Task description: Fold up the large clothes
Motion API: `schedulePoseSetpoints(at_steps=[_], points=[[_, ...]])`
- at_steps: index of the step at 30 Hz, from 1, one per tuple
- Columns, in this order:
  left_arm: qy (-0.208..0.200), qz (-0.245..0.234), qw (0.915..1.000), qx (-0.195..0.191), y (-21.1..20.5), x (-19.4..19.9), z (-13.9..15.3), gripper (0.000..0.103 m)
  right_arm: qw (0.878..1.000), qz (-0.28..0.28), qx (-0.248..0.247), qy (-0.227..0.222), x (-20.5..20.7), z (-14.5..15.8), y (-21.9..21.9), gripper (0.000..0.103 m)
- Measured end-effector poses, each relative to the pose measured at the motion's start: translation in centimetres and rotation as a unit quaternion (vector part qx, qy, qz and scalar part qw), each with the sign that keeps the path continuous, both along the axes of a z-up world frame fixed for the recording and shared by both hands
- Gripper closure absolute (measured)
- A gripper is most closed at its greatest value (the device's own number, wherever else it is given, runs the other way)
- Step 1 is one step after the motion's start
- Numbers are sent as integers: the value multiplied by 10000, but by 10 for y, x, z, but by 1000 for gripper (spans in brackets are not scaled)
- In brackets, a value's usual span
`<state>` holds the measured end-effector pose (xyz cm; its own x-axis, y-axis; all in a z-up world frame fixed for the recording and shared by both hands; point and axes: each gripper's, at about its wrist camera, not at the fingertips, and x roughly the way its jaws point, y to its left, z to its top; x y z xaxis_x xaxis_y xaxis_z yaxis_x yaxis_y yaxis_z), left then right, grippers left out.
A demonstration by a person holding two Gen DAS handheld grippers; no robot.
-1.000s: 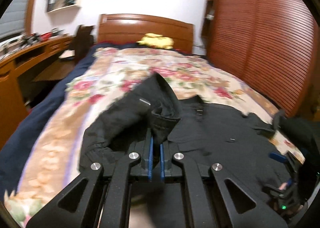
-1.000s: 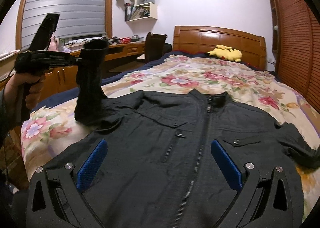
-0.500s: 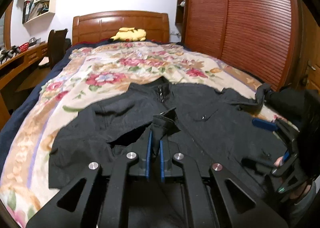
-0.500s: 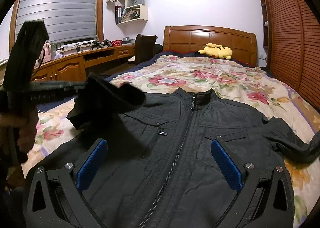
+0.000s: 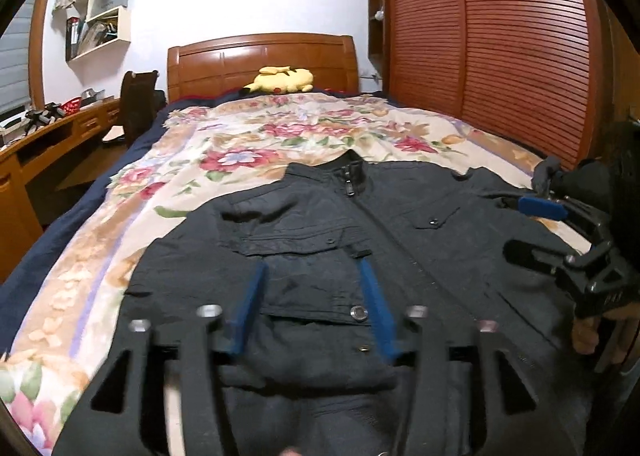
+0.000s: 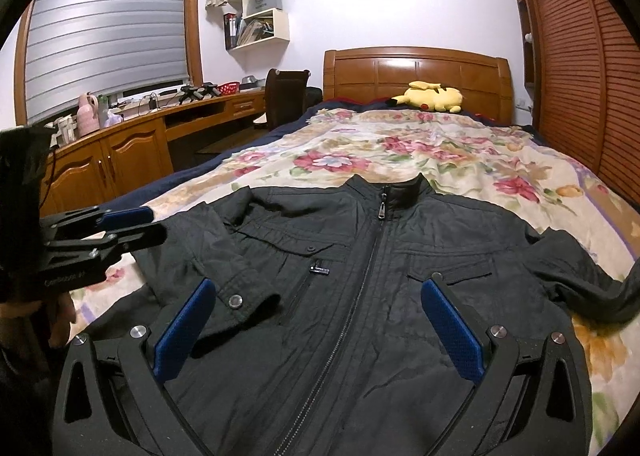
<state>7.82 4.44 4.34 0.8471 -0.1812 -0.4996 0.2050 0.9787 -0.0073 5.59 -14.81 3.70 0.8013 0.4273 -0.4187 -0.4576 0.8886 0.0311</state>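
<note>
Black jacket point(image 6: 372, 296) flat on the bed point(image 6: 460, 159), zipped, collar toward the headboard point(image 6: 416, 75).
Left tool point(image 5: 312, 304) open over the folded-in sleeve point(image 6: 224, 256), gripping nothing; right tool point(image 6: 320, 320) wide open, empty, above the jacket front. Around: yellow plush toy point(image 6: 432, 95) by the headboard, desk point(image 6: 132, 135) and chair point(image 6: 286, 95) left, wardrobe point(image 5: 480, 55) right.

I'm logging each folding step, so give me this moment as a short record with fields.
garment: black jacket, zipped, front up on the floral bedspread
left sleeve: folded across the chest, cuff near the zipper
right sleeve: lies out to the side
left gripper: jaws open, holding nothing
right gripper: jaws open, holding nothing
</note>
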Motion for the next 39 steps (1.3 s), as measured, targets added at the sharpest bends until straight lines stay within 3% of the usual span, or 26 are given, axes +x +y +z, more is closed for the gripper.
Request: schedulePoseSetpoints(at_steps=[2,10,19,25,32,37,39], points=[[-62,76,9999,-50,8,-2,0,17,10000,0,-35,-12,2,1,1,1],[27,361,9991,-234,44,-2,-9,16,9994,37,-354,-13,16,10,10,8],[77,605,9979,-197,65,0,-19,16,9966,505,-586,296,45,20,31,28],[64,741,9970,-228,77,-3,-22,16,9899,858,-737,857,69,-10,55,29],[79,798,9965,-236,83,-4,-26,16,9714,1227,-1288,1570,86,-68,85,33],[83,770,9964,-341,82,-4,-27,16,9631,1448,-1191,1930,95,-86,83,33],[93,747,9965,-373,80,-3,-27,16,9606,1532,-1180,1994,96,-89,83,42]])
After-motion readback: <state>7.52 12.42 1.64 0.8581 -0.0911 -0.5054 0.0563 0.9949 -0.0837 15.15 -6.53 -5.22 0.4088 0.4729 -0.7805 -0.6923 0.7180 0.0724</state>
